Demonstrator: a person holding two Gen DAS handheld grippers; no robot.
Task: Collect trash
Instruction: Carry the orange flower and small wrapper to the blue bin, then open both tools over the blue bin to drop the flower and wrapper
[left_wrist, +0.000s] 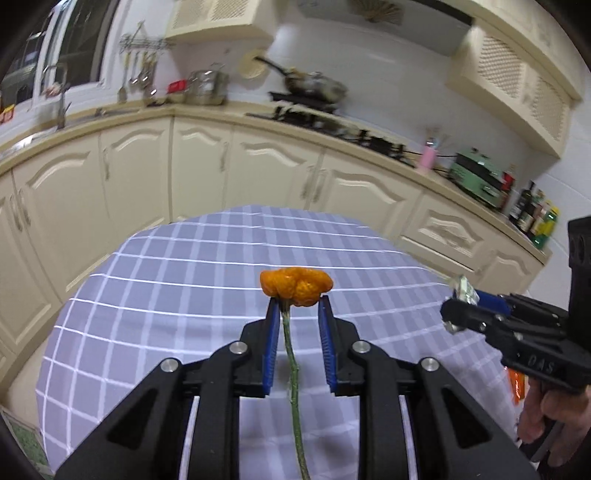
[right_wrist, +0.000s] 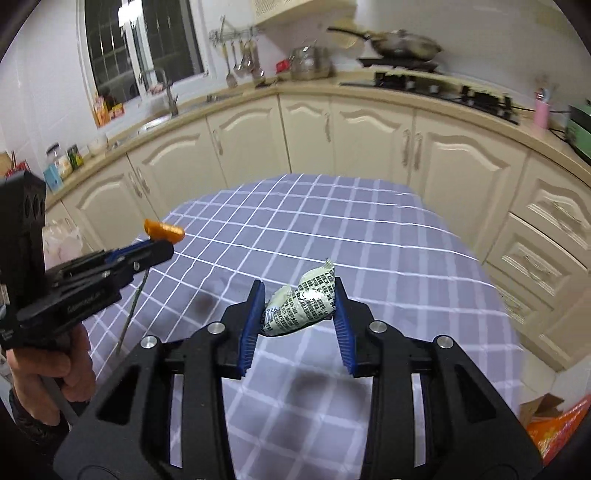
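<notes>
Left wrist view: the left gripper (left_wrist: 298, 308) is held level above the checked bench (left_wrist: 166, 280), jaws clamped on a wilted orange flower (left_wrist: 295, 286), its green stem hanging down.

Right wrist view: the right gripper (right_wrist: 300, 295) is raised over the bench, jaws pinching a crumpled printed wrapper (right_wrist: 301, 308).

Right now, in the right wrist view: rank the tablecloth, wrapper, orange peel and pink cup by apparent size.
1. tablecloth
2. wrapper, near the camera
3. orange peel
4. pink cup; it stands far back, so peel versus cup is unsure.
</notes>
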